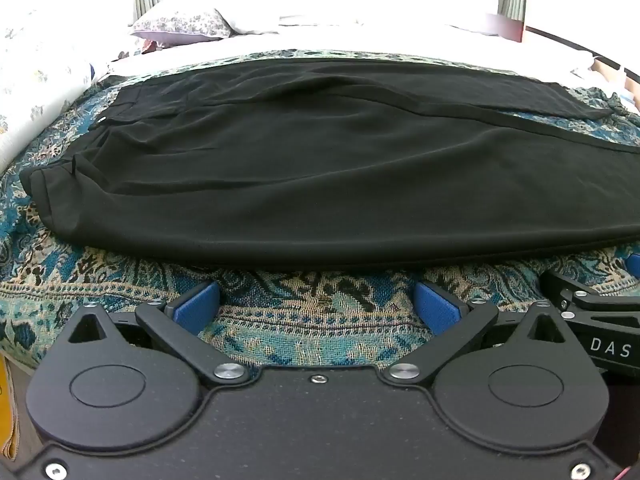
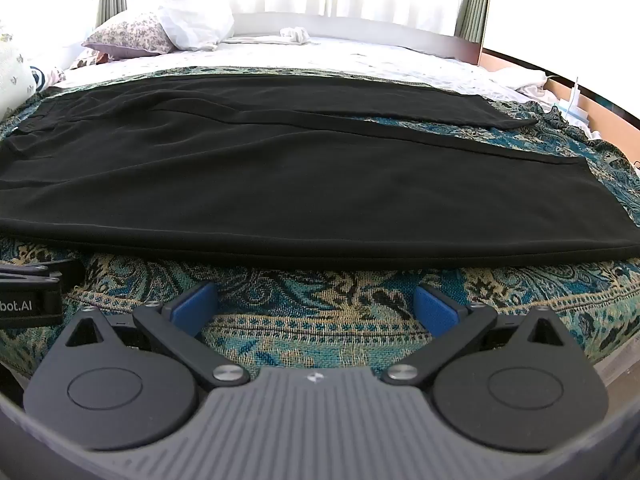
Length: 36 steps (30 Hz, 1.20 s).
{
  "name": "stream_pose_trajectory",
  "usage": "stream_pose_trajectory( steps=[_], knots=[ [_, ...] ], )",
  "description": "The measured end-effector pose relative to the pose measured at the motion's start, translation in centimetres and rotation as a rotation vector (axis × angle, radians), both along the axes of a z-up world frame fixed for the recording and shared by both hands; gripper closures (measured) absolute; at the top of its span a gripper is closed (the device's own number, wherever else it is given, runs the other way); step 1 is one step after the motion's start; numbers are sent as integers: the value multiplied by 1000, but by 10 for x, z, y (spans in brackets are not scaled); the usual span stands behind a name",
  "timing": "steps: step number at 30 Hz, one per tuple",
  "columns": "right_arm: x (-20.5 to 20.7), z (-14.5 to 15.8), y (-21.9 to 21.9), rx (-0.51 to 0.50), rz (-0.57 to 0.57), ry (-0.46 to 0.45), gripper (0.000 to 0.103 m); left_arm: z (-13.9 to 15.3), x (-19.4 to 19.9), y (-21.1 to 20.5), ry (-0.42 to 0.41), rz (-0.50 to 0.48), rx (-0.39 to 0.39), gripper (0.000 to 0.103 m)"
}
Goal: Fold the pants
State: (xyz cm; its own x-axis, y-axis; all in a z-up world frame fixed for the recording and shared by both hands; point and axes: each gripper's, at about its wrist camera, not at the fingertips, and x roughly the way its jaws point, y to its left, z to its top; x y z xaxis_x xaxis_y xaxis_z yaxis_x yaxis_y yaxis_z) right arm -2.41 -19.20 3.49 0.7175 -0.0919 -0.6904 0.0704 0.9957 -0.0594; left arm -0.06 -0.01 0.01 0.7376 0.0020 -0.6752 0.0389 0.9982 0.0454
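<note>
The black pants [image 1: 320,168] lie flat on a bed, on a blue patterned blanket [image 1: 312,320]. The waist is at the left and the two legs run to the right. The left tongs [image 1: 318,306] are wide open and hold nothing. The right tongs [image 2: 316,306] are wide open too, with nothing in them. Both tongs are over the blanket, just in front of the near edge of the pants, not touching them. A pillow [image 2: 128,36] sits far back.
</note>
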Motion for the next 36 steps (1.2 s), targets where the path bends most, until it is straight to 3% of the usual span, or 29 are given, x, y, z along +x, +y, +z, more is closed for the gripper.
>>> stream_pose_trajectory(
  steps=[36],
  knots=[
    [-1,1,-1,-4,0,-5,0,0,0,0,14,1,-1,0]
  ],
)
